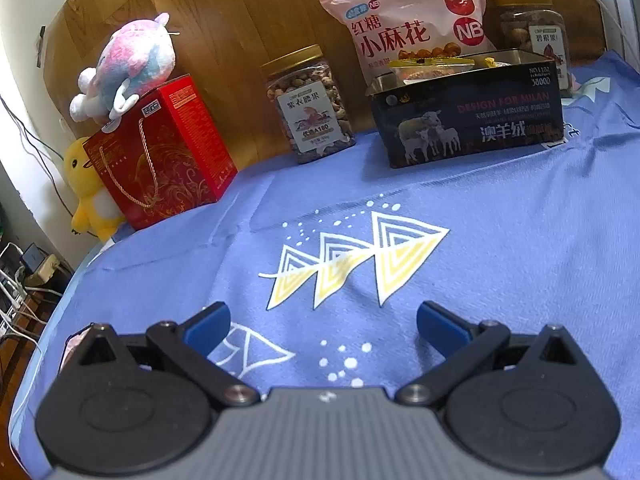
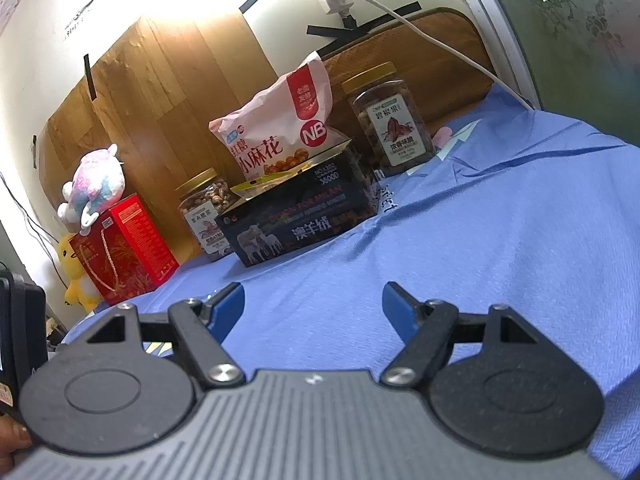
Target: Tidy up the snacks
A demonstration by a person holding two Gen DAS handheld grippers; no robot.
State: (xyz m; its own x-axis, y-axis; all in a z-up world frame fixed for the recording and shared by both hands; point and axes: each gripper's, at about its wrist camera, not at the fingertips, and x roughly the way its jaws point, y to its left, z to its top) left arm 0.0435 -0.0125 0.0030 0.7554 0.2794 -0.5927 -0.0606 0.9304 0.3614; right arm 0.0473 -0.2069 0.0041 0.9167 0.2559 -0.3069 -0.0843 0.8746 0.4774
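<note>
A black open box (image 1: 468,120) with sheep printed on it stands at the back of the blue cloth (image 1: 360,216), with yellow snack packs (image 1: 432,65) inside. A pink snack bag (image 1: 412,20) leans behind it. A gold-lidded nut jar (image 1: 308,108) stands left of the box and another jar (image 1: 532,36) behind its right end. The same box (image 2: 300,220), bag (image 2: 280,132) and jars (image 2: 208,216) (image 2: 390,120) show in the right wrist view. My left gripper (image 1: 322,320) is open and empty over the cloth. My right gripper (image 2: 314,300) is open and empty, well short of the box.
A red gift box (image 1: 160,152) with a pink plush toy (image 1: 128,64) on top stands at the back left, with a yellow plush (image 1: 86,188) beside it. A wooden board (image 1: 248,32) backs the table. Cables and a power strip (image 1: 24,280) lie past the left edge.
</note>
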